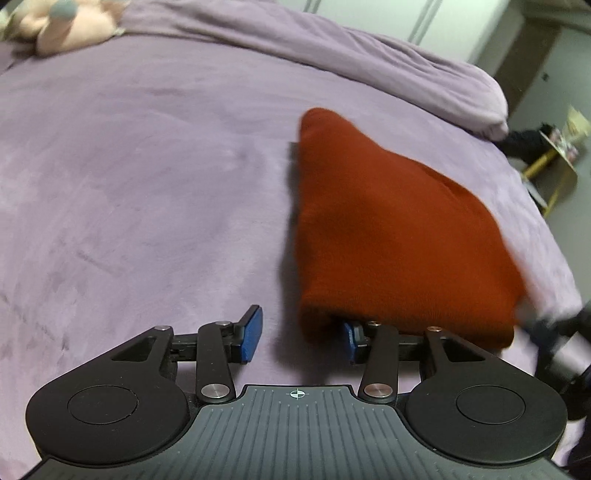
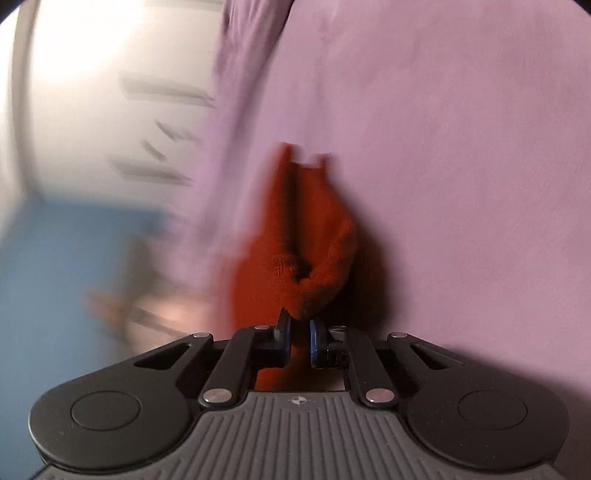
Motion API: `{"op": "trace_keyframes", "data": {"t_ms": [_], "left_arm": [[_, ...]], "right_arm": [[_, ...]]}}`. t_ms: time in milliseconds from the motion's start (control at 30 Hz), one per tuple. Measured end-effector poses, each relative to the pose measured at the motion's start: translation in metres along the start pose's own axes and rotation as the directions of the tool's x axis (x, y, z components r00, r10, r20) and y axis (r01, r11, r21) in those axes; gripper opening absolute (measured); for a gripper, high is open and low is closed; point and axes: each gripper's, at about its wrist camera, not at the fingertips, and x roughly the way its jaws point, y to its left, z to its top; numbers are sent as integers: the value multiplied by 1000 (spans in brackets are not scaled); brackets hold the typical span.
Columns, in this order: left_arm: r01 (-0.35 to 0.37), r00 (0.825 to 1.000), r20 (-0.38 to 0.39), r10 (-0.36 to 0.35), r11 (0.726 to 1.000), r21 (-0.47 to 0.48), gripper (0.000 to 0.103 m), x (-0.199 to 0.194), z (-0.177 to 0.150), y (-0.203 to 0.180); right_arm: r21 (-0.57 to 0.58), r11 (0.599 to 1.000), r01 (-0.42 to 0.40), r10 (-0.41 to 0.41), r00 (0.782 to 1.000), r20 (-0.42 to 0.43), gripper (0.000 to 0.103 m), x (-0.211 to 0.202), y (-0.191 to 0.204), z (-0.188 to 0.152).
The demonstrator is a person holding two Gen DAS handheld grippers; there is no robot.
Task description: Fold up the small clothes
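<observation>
A rust-red knitted garment (image 1: 391, 236) hangs folded over the purple bedspread (image 1: 147, 184), right of centre in the left wrist view. My left gripper (image 1: 301, 336) is open and empty; the cloth's lower edge drapes over its right blue pad (image 1: 351, 338), while its left pad (image 1: 252, 332) is bare. In the blurred right wrist view, my right gripper (image 2: 298, 341) is shut on a corner of the same red garment (image 2: 295, 251), which hangs bunched ahead of its pads.
A rolled purple duvet (image 1: 369, 62) lies along the far side of the bed. A pink plush toy (image 1: 66, 26) sits at the far left corner. Past the bed's right edge stand a small yellow-legged table (image 1: 554, 162) and white cupboards.
</observation>
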Motion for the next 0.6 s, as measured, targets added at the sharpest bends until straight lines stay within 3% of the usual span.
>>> {"op": "trace_keyframes", "data": {"t_ms": [33, 100, 133, 267, 333, 400, 500, 600], "left_arm": [[2, 1000, -12, -2, 1000, -9, 48, 1, 0, 2], [-8, 1000, -21, 8, 1000, 0, 48, 0, 0, 4], [-5, 1000, -25, 5, 1000, 3, 48, -5, 0, 6], [17, 999, -38, -17, 1000, -3, 54, -21, 9, 19], [24, 999, -31, -24, 1000, -14, 55, -27, 14, 22], [17, 1000, -26, -17, 1000, -16, 54, -28, 18, 20], [-7, 1000, -17, 7, 1000, 9, 54, -29, 21, 10], [-51, 998, -21, 52, 997, 63, 55, -29, 21, 2]], "right_arm": [[-82, 995, 58, -59, 998, -4, 9, 3, 4, -2], [-156, 985, 71, -72, 997, -1, 12, 0, 15, -4], [-192, 979, 75, -77, 997, -1, 20, -4, 21, -2], [-376, 921, 99, -75, 994, 78, 27, -30, 44, 5], [-422, 901, 103, -61, 992, 112, 43, -35, 51, 10], [-438, 894, 91, -50, 993, 106, 46, -29, 55, 16], [-465, 883, 61, -42, 998, 51, 43, -9, 60, 19], [-498, 864, 72, -86, 996, -6, 19, 12, 62, 13]]}}
